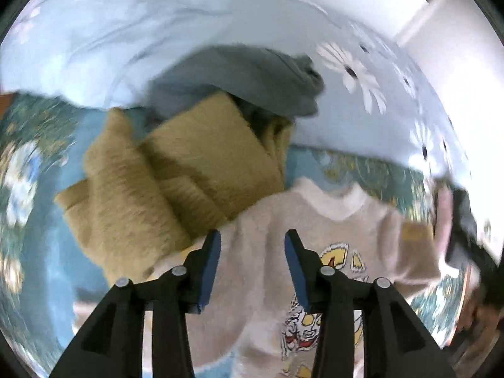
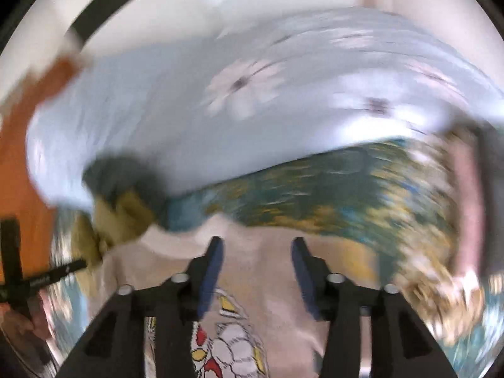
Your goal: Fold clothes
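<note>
Both grippers hover spread and empty over a cream sweater on a bed.

The cream sweater (image 1: 252,271) lies flat on a teal floral sheet (image 1: 378,170), neckline away from the cameras, a cartoon print (image 1: 302,334) on its chest; the left gripper (image 1: 252,252) hangs above it with jaws apart and nothing between them, its blue pads (image 1: 209,271) clear of the cloth; the right gripper (image 2: 256,261) is likewise released over the same sweater (image 2: 277,302), near the collar, though that view is badly blurred; a folded mustard knit (image 1: 176,182) sits just beside the sweater's left shoulder, overlapping its edge; a grey garment (image 1: 252,82) rests behind the knit, touching it; a pale blue daisy duvet (image 1: 362,82) is bunched along the far side of the sheet.
</note>
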`<control>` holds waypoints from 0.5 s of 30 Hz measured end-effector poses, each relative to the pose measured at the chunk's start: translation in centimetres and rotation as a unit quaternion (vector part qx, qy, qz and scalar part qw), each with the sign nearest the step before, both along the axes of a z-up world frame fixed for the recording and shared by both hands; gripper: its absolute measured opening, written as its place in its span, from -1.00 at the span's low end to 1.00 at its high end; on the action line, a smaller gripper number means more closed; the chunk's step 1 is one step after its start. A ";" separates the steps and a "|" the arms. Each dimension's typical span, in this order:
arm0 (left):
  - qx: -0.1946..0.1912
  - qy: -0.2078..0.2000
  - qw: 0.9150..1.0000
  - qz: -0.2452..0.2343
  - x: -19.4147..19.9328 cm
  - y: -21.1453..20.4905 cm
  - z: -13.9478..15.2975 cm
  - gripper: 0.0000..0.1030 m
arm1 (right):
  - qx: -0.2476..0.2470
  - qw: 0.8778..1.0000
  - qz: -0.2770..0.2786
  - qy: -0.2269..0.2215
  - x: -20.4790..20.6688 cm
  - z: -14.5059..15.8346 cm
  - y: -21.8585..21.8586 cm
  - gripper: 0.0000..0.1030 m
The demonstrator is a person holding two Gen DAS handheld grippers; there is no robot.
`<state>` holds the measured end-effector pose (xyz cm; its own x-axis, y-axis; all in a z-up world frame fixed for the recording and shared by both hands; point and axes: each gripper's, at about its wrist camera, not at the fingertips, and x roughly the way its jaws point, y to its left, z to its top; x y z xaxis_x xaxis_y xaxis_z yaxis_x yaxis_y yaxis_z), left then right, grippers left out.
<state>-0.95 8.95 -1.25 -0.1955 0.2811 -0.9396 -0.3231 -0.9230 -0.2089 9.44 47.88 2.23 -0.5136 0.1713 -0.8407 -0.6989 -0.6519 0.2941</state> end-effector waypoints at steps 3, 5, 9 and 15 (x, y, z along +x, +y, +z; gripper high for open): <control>-0.011 0.000 0.998 0.061 1.3 -1.7 0.6 -0.15 | -0.060 0.986 -0.155 0.002 8.9 -2.7 2.3 0.13; -0.016 -0.015 0.995 0.094 2.2 -2.5 0.6 -0.15 | -0.145 0.959 -0.245 -0.001 14.2 -6.2 3.0 0.16; -0.019 -0.041 0.988 0.145 3.6 -3.8 1.5 -0.15 | -0.262 0.896 -0.357 -0.002 19.9 -12.9 2.9 0.16; -0.038 -0.025 0.988 0.150 5.4 -4.4 5.0 -0.15 | -0.348 0.849 -0.397 0.031 19.8 -17.3 0.9 0.15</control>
<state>4.44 4.57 3.78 -0.2113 0.1458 -0.9665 -0.0231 -0.9893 -0.1442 29.28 48.77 -15.08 -0.5150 -0.0425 -0.8561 -0.8058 0.3647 0.4667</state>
